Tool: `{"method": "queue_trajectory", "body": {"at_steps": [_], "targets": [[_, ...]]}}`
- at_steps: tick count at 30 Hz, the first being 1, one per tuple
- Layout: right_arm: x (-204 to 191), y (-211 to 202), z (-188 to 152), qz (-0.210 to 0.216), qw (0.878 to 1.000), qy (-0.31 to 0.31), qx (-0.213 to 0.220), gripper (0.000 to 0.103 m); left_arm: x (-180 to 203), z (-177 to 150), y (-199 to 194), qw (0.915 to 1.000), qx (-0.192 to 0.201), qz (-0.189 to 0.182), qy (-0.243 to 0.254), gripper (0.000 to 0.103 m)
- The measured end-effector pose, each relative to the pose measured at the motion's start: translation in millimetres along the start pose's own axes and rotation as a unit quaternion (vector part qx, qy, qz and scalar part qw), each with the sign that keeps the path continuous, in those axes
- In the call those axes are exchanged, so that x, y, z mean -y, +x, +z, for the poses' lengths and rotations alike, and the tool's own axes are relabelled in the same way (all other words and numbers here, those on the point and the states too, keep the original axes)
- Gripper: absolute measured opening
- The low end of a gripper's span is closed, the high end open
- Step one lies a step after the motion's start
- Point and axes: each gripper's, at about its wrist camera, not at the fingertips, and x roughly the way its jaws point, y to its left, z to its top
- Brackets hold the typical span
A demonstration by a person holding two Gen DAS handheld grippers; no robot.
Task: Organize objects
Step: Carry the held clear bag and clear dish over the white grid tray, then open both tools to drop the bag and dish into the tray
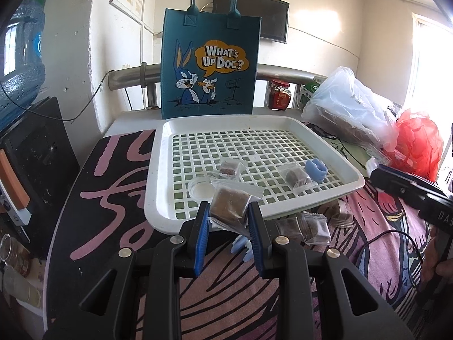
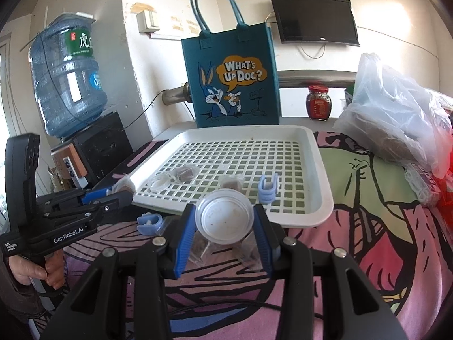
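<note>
My left gripper is shut on a brown snack in a clear wrapper, held just above the near rim of the white slotted tray. My right gripper is shut on a round clear plastic lid, raised in front of the tray. In the tray lie two wrapped brown snacks, a clear lid and a blue clip. Several more wrapped snacks and another blue clip lie on the pink cloth in front of the tray.
A blue cartoon tote bag stands upright behind the tray. A red-lidded jar, a clear plastic bag and a red bag crowd the right side. A water bottle on a black dispenser stands at the left.
</note>
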Motion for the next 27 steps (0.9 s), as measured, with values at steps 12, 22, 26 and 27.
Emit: {"method": "queue_trajectory", "body": {"at_steps": [12,22,26,27], "targets": [[58.8,30.9,64.7,0.011,0.996,0.085,-0.011,0.039,-59.5,64.1,47.6,0.9948,-0.044,0.032,-0.085,0.026],[63.1,144.1,64.8,-0.049,0.989,0.053,-0.131,0.039,-58.2,61.4,131.9,0.9836,-0.125,0.045,-0.121,0.026],[66.7,163.9,56.4,-0.071,0.983,0.051,-0.163,0.040,-50.9,61.0,137.2,0.9854,-0.130,0.043,-0.102,0.028],[69.1,165.5,54.8,-0.072,0.981,0.060,-0.170,0.040,-51.5,61.9,136.2,0.9851,-0.130,0.034,-0.107,0.030]]}}
